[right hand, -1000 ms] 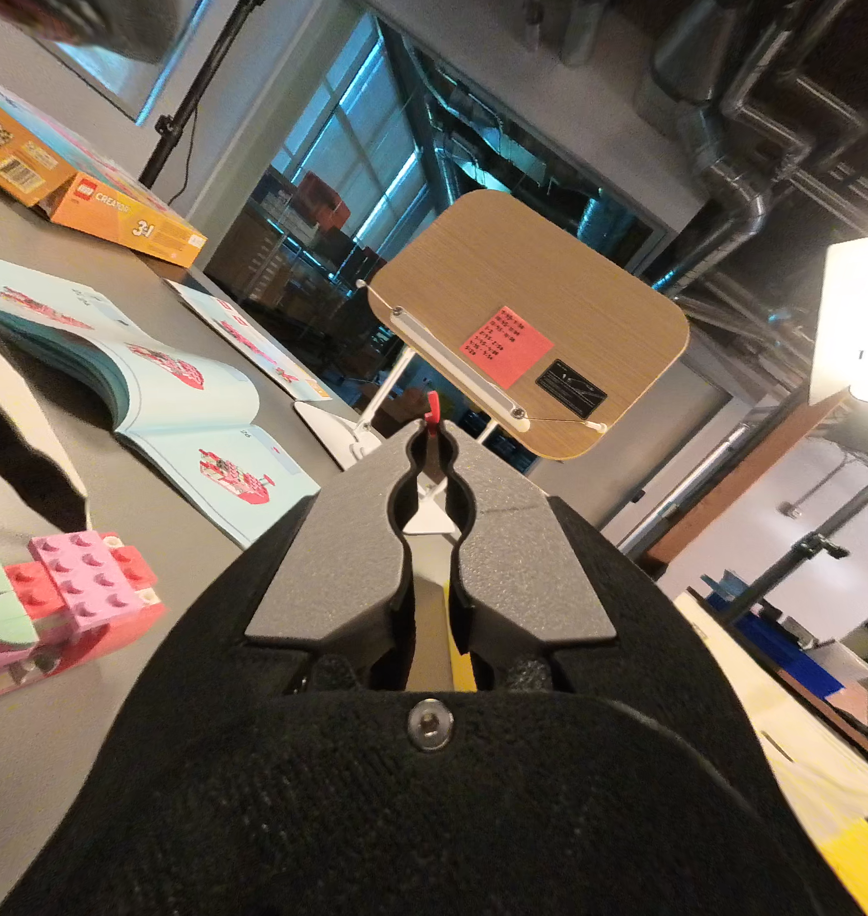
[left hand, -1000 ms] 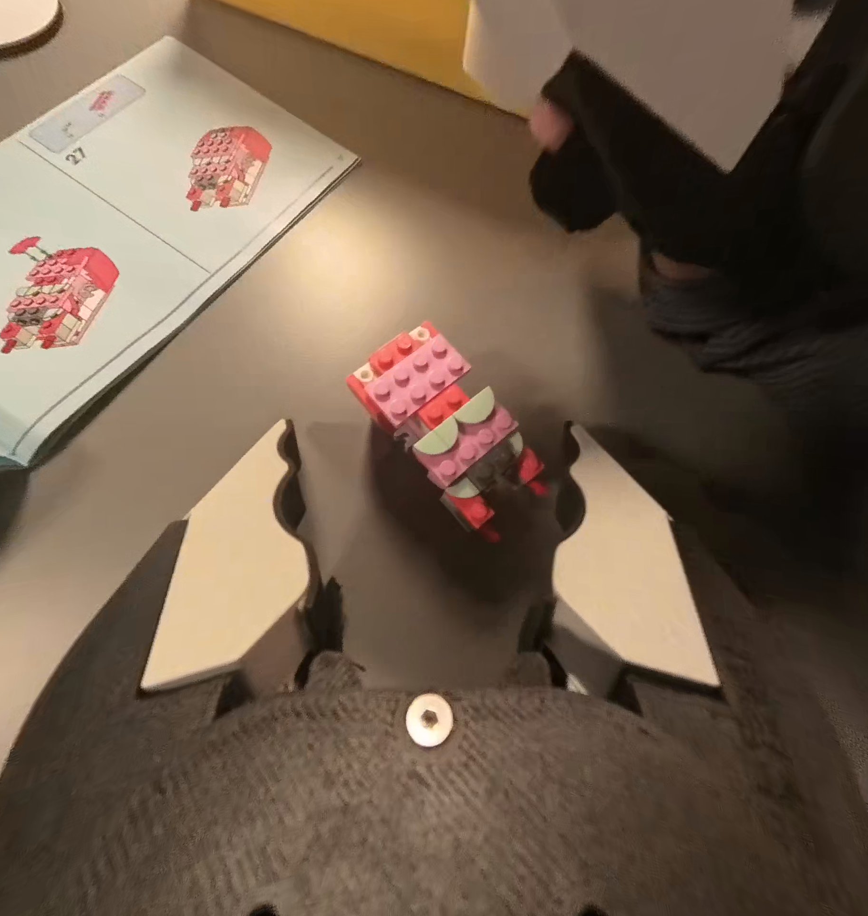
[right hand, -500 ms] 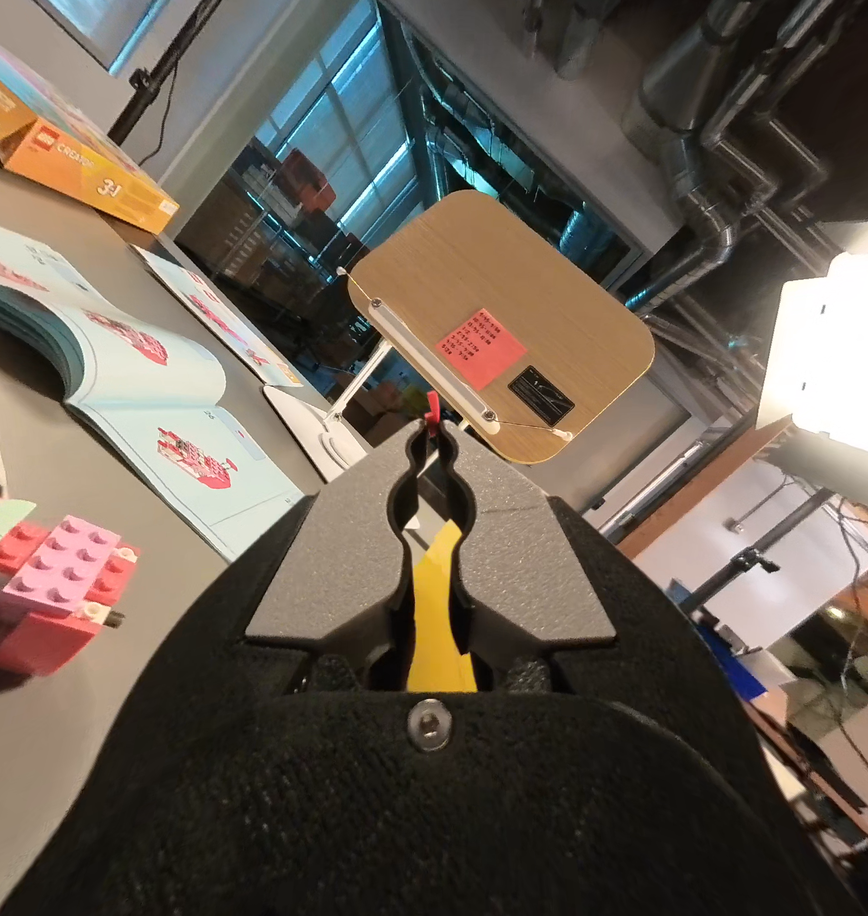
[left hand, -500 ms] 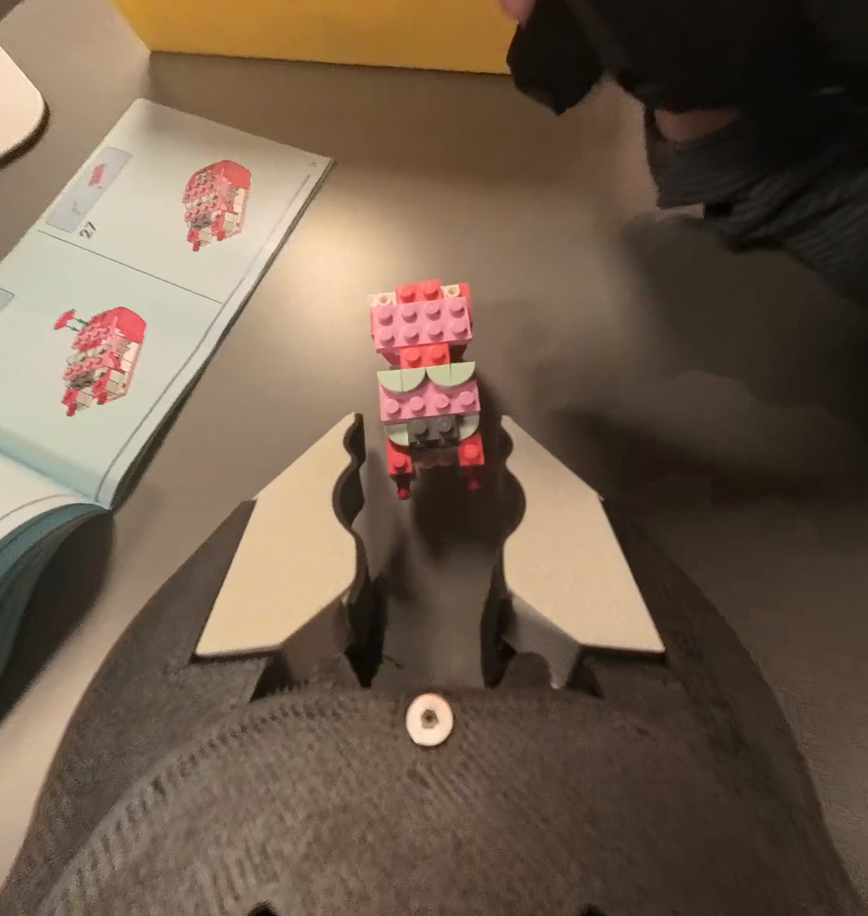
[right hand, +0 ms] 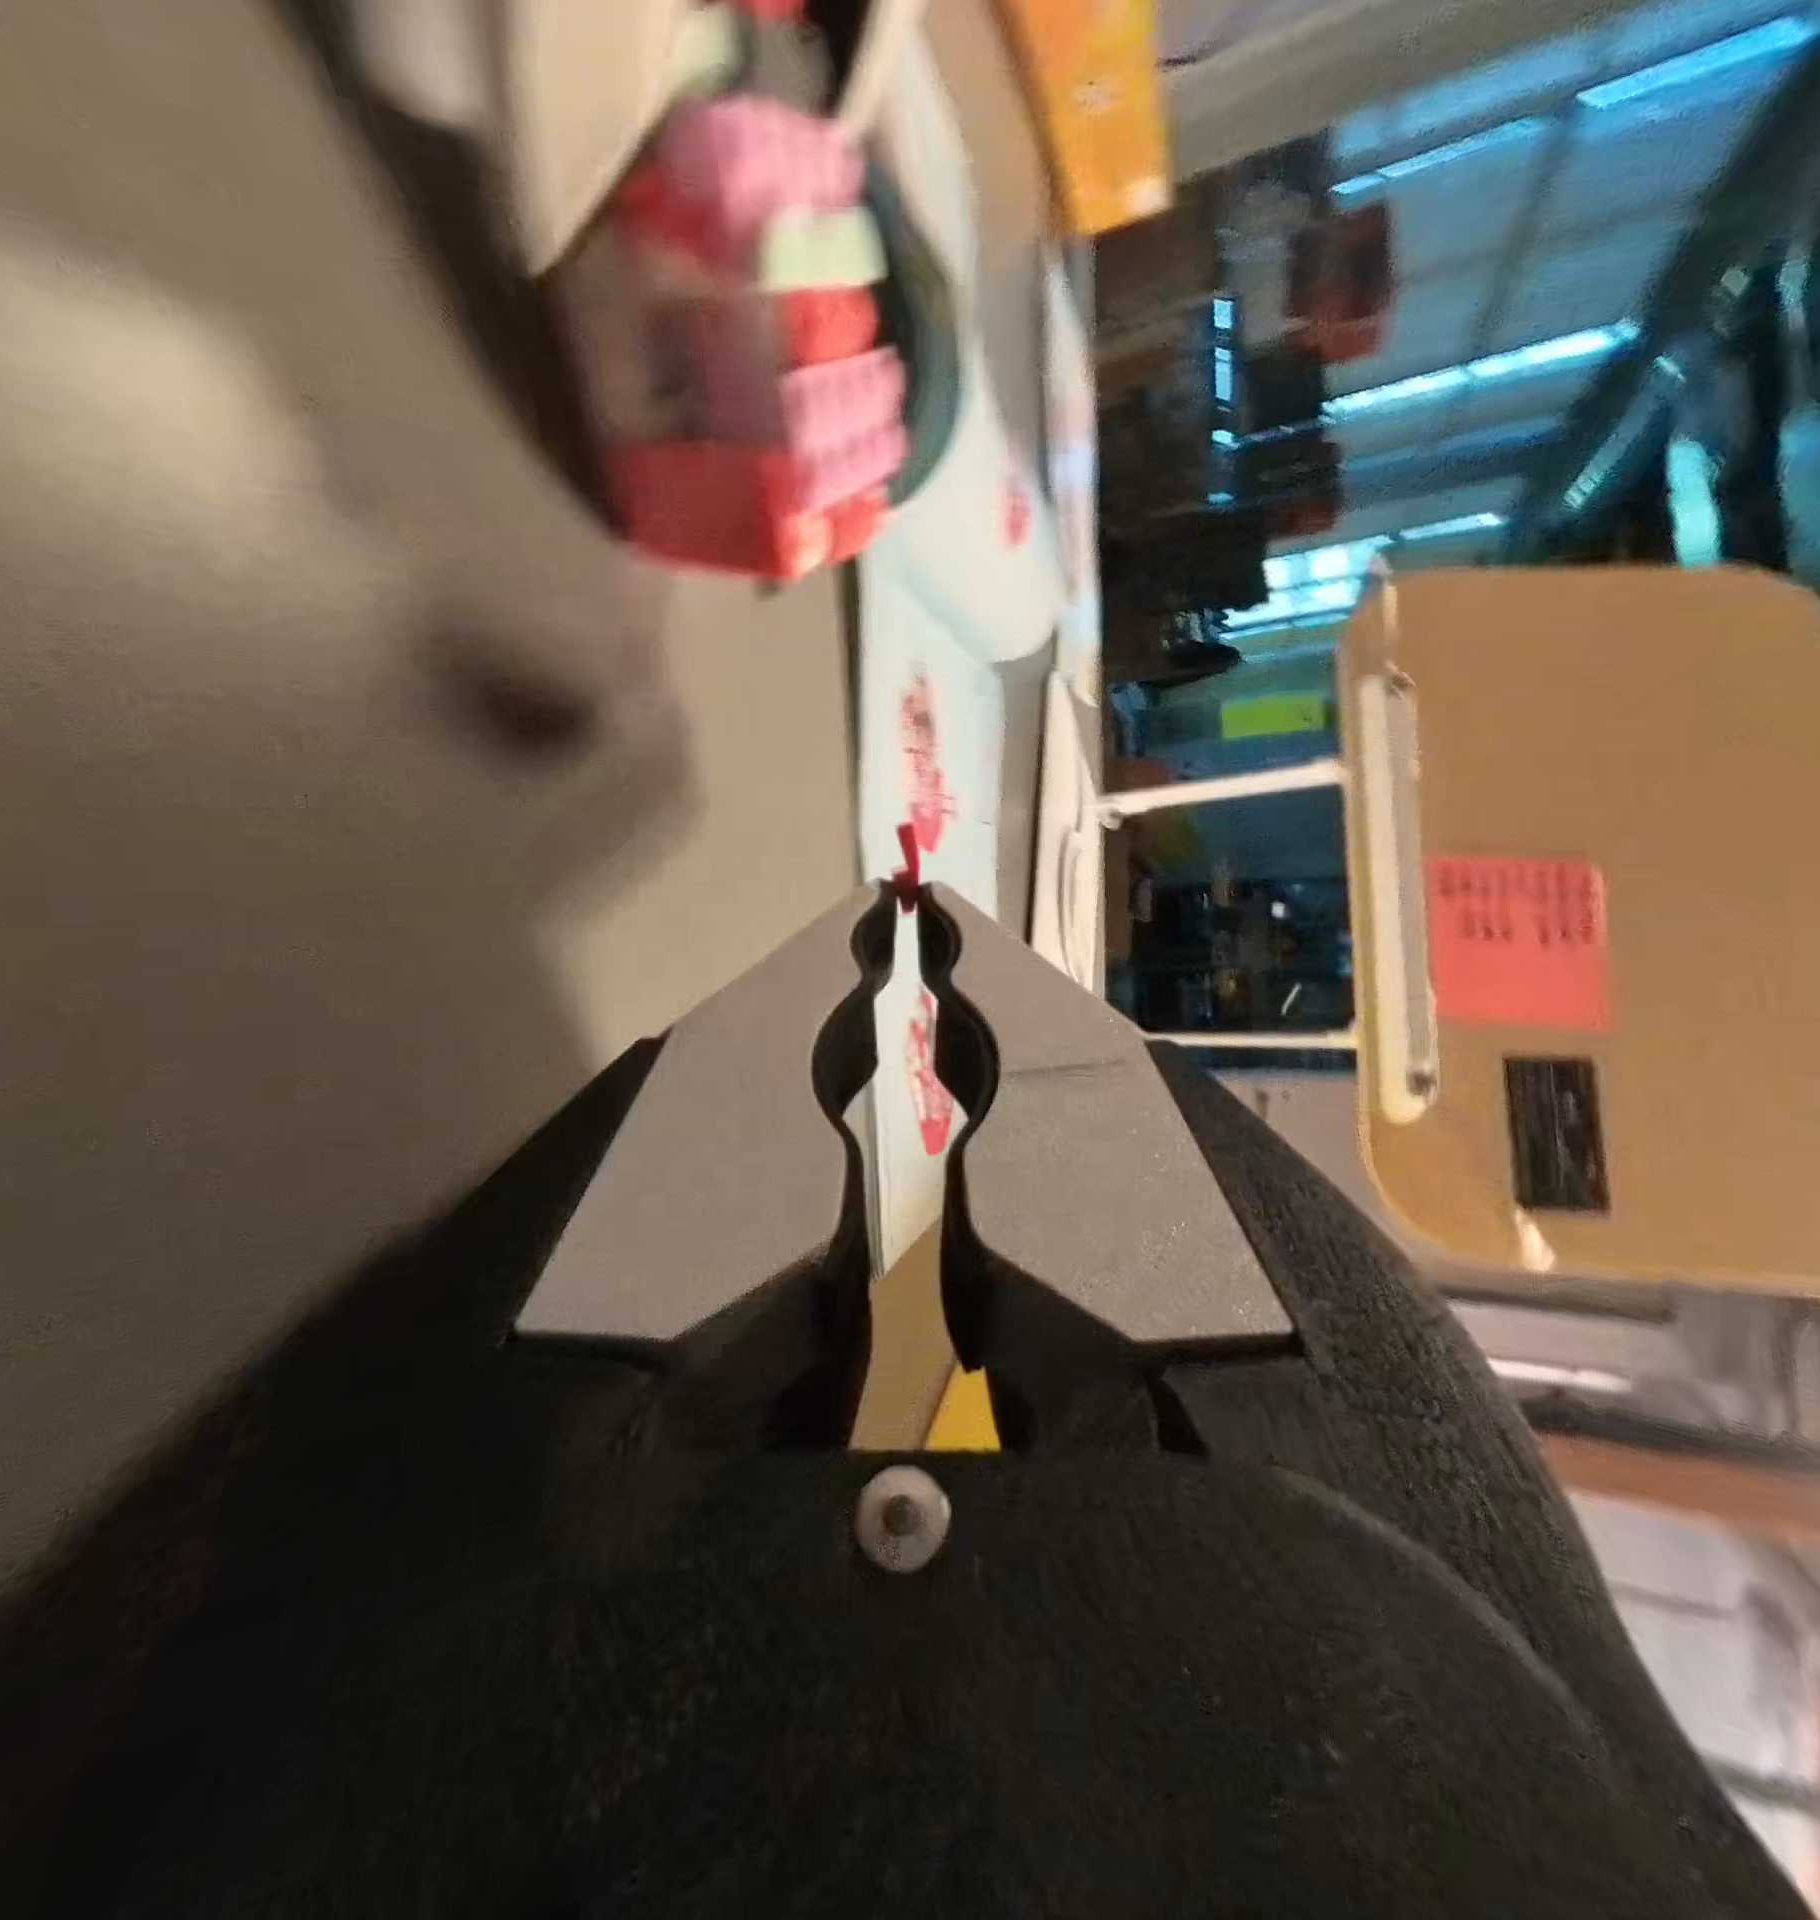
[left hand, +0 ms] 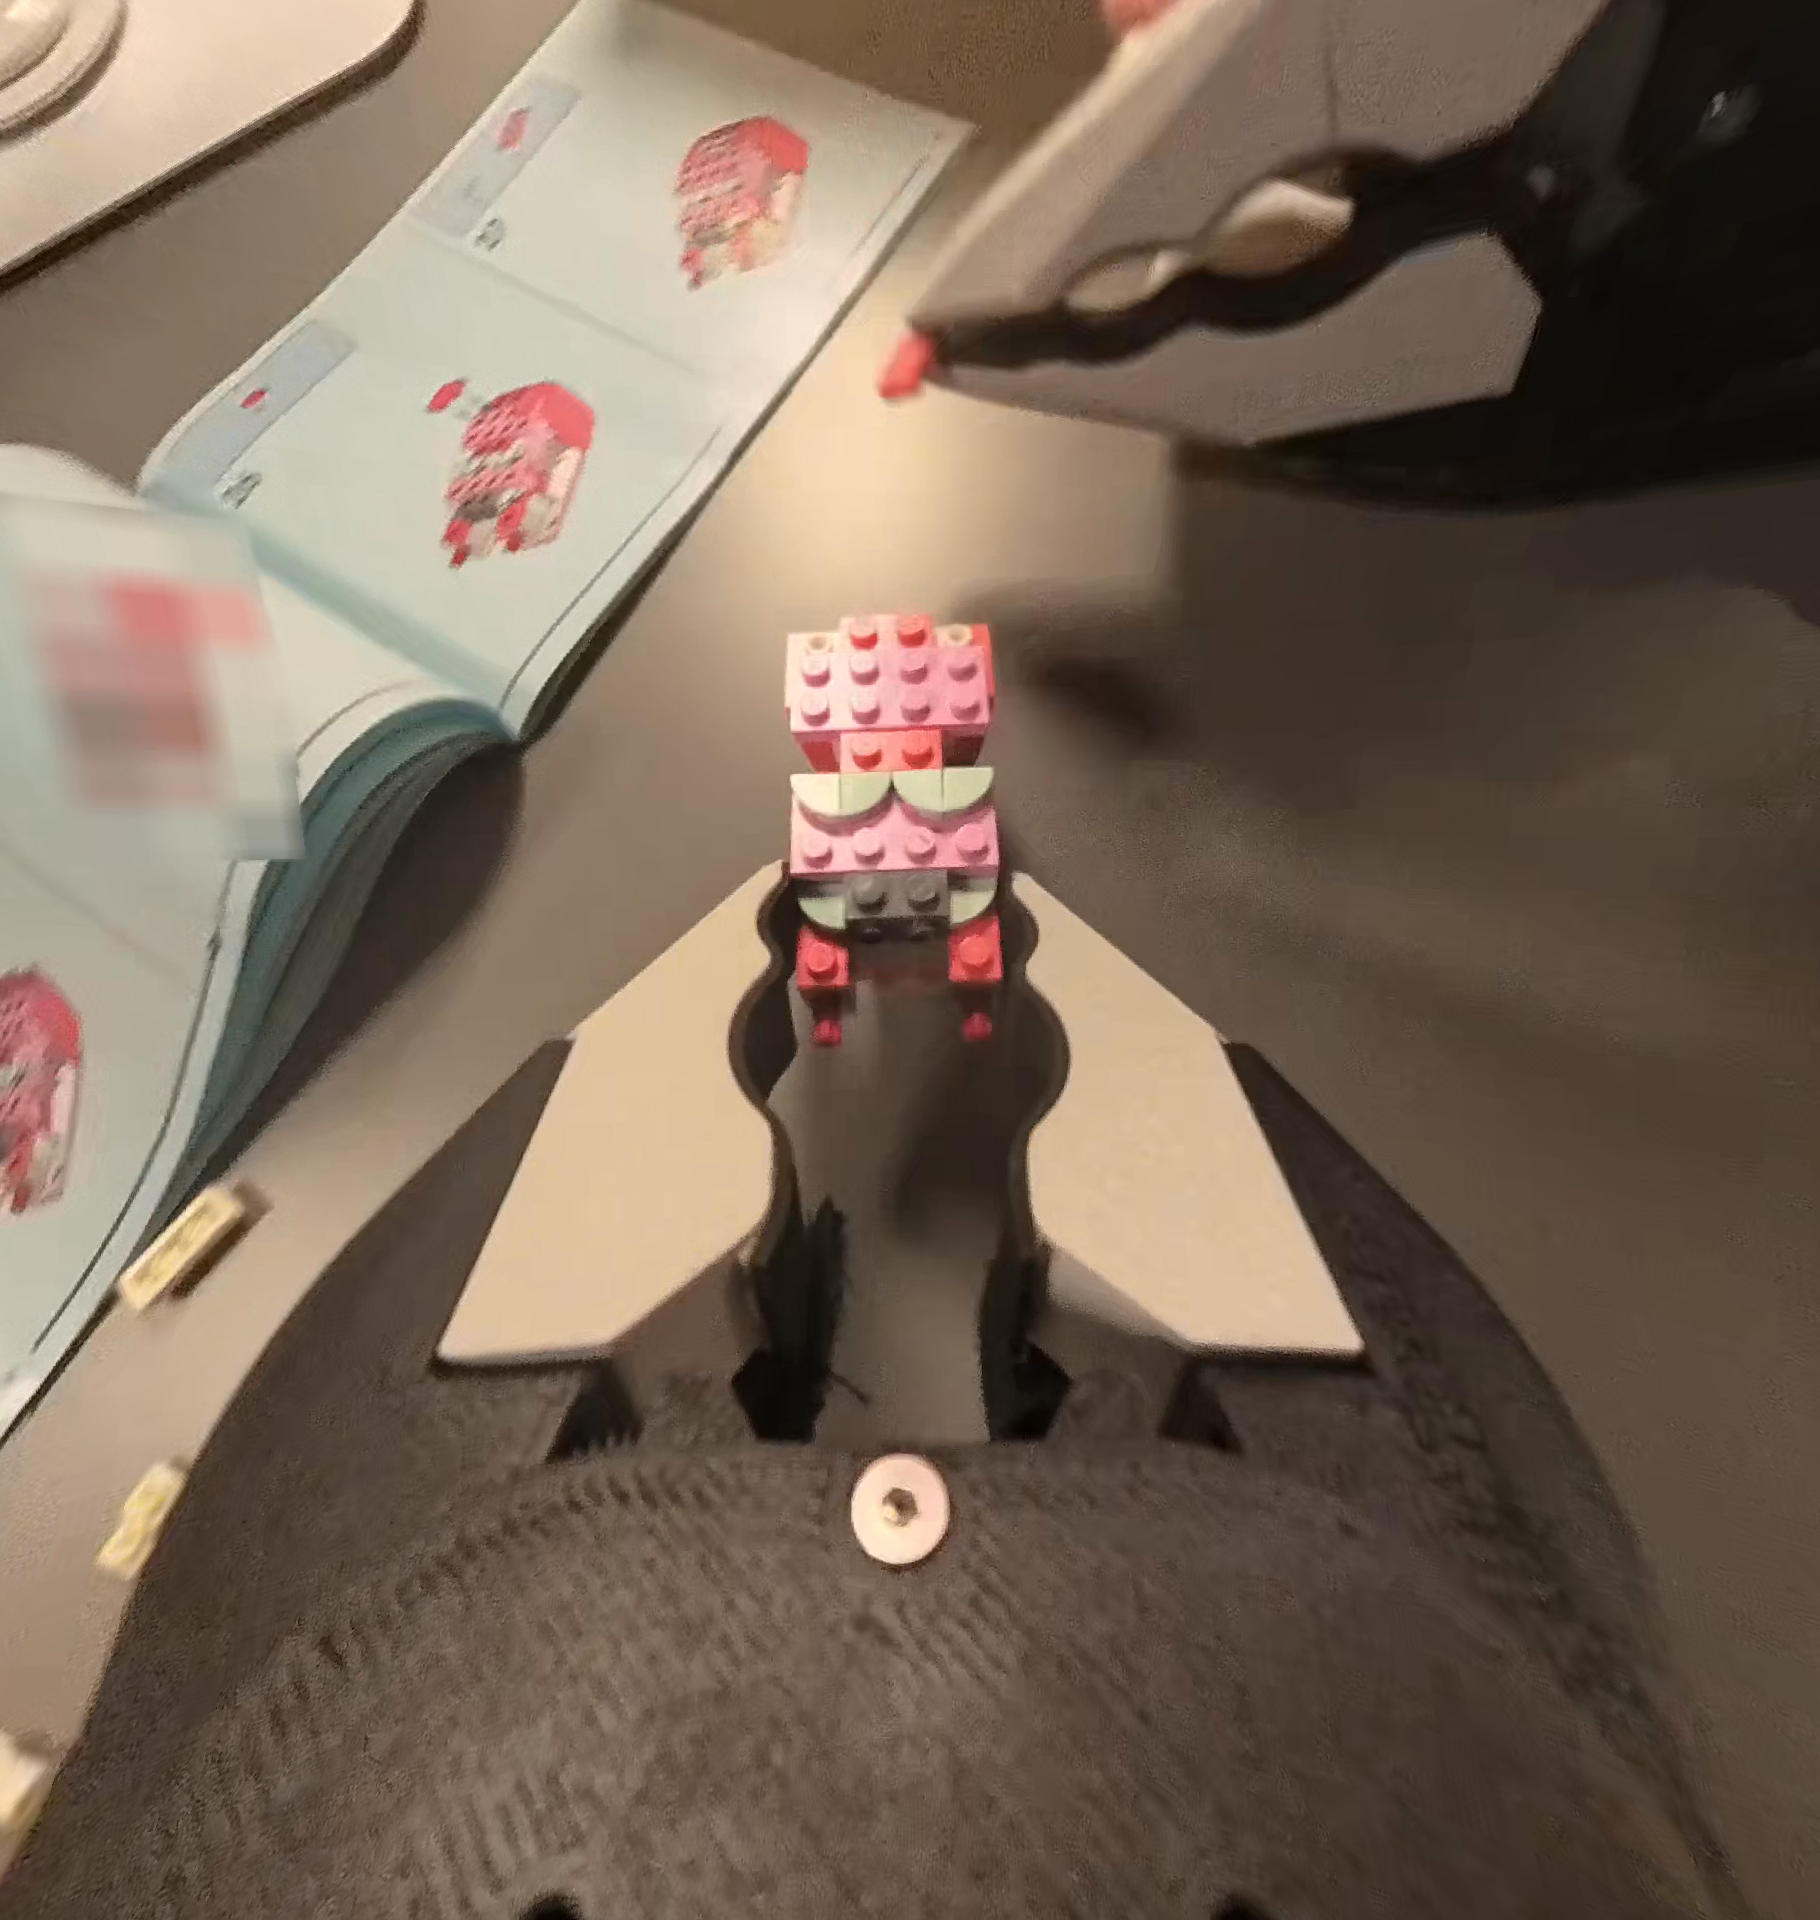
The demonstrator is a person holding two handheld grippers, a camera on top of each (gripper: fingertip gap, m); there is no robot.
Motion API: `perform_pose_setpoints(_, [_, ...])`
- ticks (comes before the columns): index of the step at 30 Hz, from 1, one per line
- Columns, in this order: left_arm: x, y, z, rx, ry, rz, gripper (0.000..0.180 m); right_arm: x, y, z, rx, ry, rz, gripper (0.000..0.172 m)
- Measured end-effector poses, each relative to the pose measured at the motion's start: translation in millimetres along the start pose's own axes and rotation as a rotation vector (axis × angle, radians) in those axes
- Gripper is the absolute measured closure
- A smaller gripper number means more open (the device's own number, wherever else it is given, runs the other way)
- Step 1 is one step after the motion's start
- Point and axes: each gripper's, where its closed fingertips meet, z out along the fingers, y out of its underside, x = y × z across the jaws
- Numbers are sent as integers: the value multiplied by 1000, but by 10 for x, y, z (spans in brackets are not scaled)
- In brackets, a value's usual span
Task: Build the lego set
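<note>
Left gripper (left hand: pixel 895 914) holds the brick model (left hand: pixel 893 790) at its near end.
The model, pink and red with pale green pieces, points away along the fingers, over the table (left hand: pixel 1405 831). Right gripper (left hand: pixel 921 358) pinches a small red piece (left hand: pixel 904 369).

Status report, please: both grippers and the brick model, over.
Left gripper shut on pink-and-red brick model, lower end. Right gripper shut on small red piece, up beside model. Open instruction booklet left of it.

One brick model (left hand: pixel 893 790), one open booklet (left hand: pixel 532 416), three loose tan pieces (left hand: pixel 189 1242) (blurred).
</note>
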Motion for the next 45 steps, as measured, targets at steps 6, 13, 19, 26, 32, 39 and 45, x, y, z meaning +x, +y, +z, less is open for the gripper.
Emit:
perform_pose_setpoints(6, [-130,57,-216,7,-6,-30,145,-249,70,111,-104,-151,-494,170])
perform_pose_setpoints(13, [-124,-7,-281,47,15,-34,145,-261,145,-9,-94,-310,-717,159])
perform_pose_setpoints(19, [-65,-50,-288,137,63,-38,145,-220,167,-301,-126,-466,-418,136])
perform_pose_setpoints(26, [351,-233,-518,358,400,-38,145,-60,-1015,-659,307,-876,717,107])
perform_pose_setpoints(32, [581,-331,-713,429,526,24,145,-136,-1246,-773,351,-1018,689,119])
perform_pose_setpoints(39, [537,-433,-877,520,544,-23,145,-79,-1335,-726,374,-995,746,117])
perform_pose_setpoints(45, [529,-513,-948,587,565,-72,145,22,-1354,-715,412,-975,809,135])
